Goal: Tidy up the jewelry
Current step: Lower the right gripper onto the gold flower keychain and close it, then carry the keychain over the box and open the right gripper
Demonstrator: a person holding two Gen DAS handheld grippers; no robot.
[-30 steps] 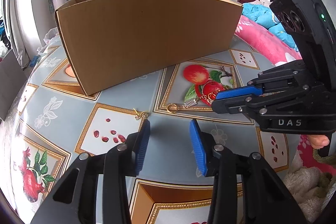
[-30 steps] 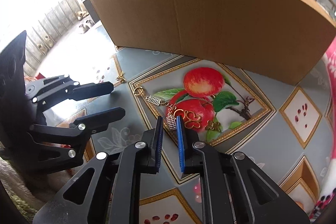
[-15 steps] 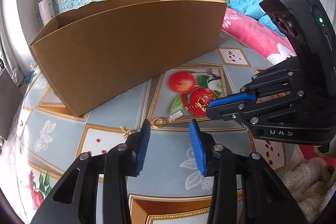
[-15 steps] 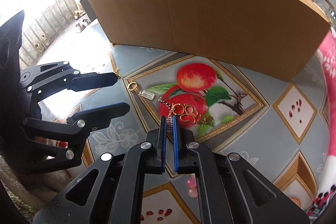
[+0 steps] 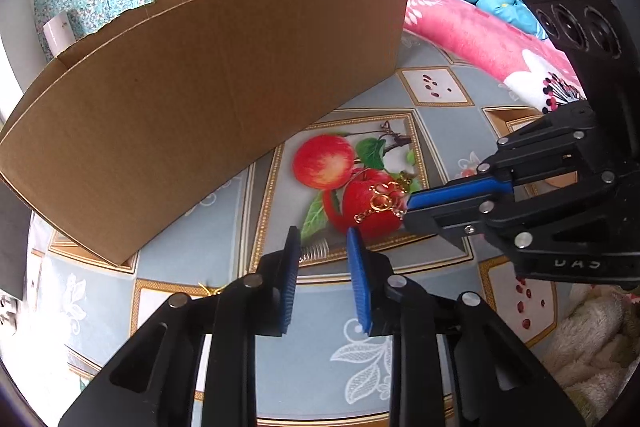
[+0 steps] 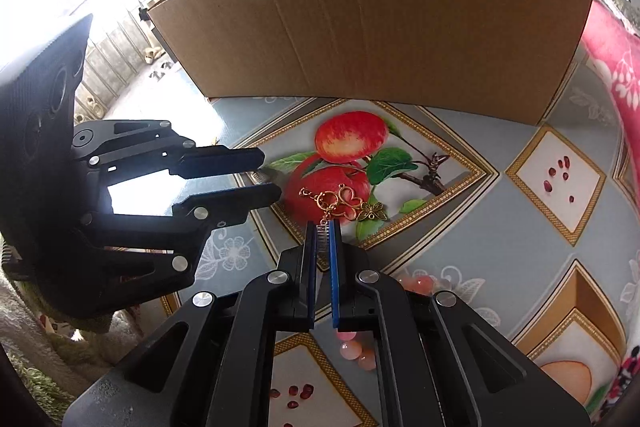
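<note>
A gold chain with looped charms point(image 6: 346, 201) and a small bronze butterfly point(image 6: 372, 213) lies on the apple picture of the tablecloth point(image 6: 460, 267). My right gripper point(image 6: 323, 227) is shut on the chain's silver ridged link. In the left wrist view the right gripper point(image 5: 408, 207) comes in from the right, with the gold chain point(image 5: 380, 203) at its tips. My left gripper point(image 5: 322, 239) has its jaws closing. A silver ridged piece point(image 5: 316, 250) lies on the cloth between its fingertips, and the pads stand apart from it. In the right wrist view the left gripper point(image 6: 268, 175) hides the chain's far end.
A large open cardboard box point(image 5: 200, 87) stands just behind the chain. A tiny gold piece point(image 5: 208, 289) lies on the cloth left of my left gripper. Pink beads point(image 6: 352, 343) sit under my right gripper. A pink blanket point(image 5: 480, 35) borders the table at the right.
My right gripper closed on the silver link and the chain bunched up toward it. My left gripper slid right over the chain's other end and its jaws narrowed.
</note>
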